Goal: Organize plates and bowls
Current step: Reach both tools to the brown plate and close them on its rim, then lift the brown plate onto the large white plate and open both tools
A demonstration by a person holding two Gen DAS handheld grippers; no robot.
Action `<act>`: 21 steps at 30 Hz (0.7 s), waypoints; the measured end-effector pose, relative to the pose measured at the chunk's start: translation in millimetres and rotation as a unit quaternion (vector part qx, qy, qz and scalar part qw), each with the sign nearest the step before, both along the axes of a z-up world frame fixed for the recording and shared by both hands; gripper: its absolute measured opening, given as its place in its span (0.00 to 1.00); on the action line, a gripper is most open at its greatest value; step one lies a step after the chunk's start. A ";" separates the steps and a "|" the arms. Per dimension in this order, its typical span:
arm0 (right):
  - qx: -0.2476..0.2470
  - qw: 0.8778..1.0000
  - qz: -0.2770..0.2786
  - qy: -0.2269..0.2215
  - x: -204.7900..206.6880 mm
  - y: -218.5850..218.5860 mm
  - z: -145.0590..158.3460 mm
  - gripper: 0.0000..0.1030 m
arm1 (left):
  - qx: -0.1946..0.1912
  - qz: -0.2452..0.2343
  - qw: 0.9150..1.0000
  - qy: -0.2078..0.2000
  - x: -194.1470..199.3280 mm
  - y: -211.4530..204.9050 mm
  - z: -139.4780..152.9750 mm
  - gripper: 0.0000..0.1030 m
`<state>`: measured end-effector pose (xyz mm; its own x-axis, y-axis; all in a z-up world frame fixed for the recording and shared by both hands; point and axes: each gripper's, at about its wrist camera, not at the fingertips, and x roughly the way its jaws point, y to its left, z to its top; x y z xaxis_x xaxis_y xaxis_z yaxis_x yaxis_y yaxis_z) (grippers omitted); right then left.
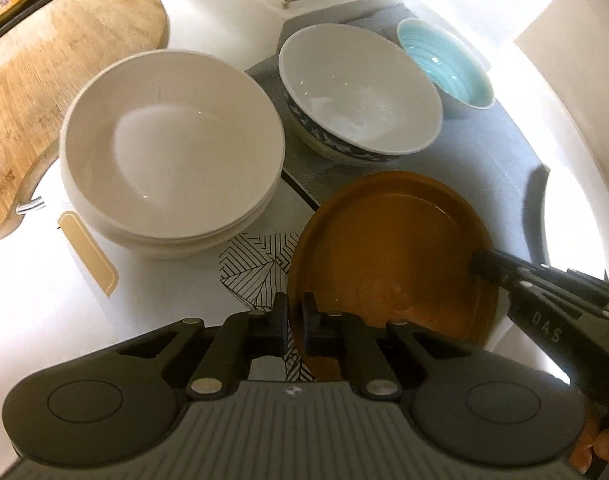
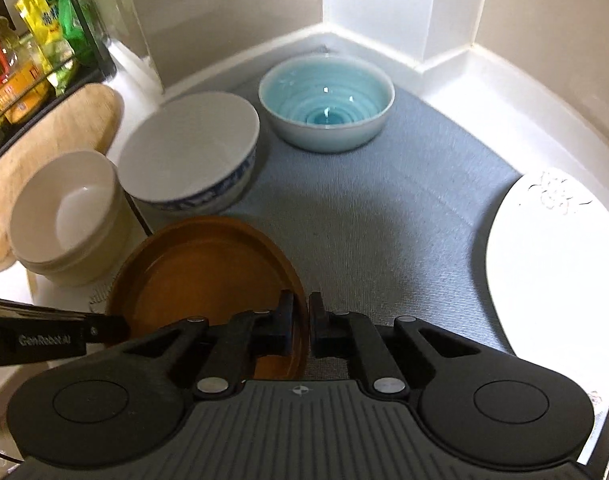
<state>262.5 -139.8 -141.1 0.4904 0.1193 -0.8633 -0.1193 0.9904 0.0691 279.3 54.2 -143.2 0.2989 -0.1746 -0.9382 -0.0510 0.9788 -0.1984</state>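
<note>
Two grippers clamp one brown plate: we see the left gripper with jaws pinched shut on the plate's near-left rim, and the right gripper with jaws pinched shut on its right rim. Plate sits partly on the grey mat, partly over a patterned sheet. Just beyond it we see a stack of white bowls on the table, a blue-patterned bowl and a light-blue bowl on the mat. White plate lies well apart at right. Wooden board lies behind the stack.
</note>
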 end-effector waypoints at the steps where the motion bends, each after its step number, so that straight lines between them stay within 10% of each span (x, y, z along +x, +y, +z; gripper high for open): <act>1: 0.001 1.000 -0.002 -0.004 -3.1 -0.2 4.2 0.08 | -0.001 -0.003 1.000 -0.004 -3.4 -0.3 4.1 0.06; 12: 0.001 0.997 -0.067 -0.042 -55.1 -20.5 38.4 0.08 | -0.011 -0.097 0.994 -0.049 -16.3 -24.4 35.4 0.06; 21: 0.000 0.981 -0.192 -0.035 -122.1 -70.2 33.5 0.08 | -0.015 -0.241 0.969 -0.059 -39.6 -89.9 41.4 0.06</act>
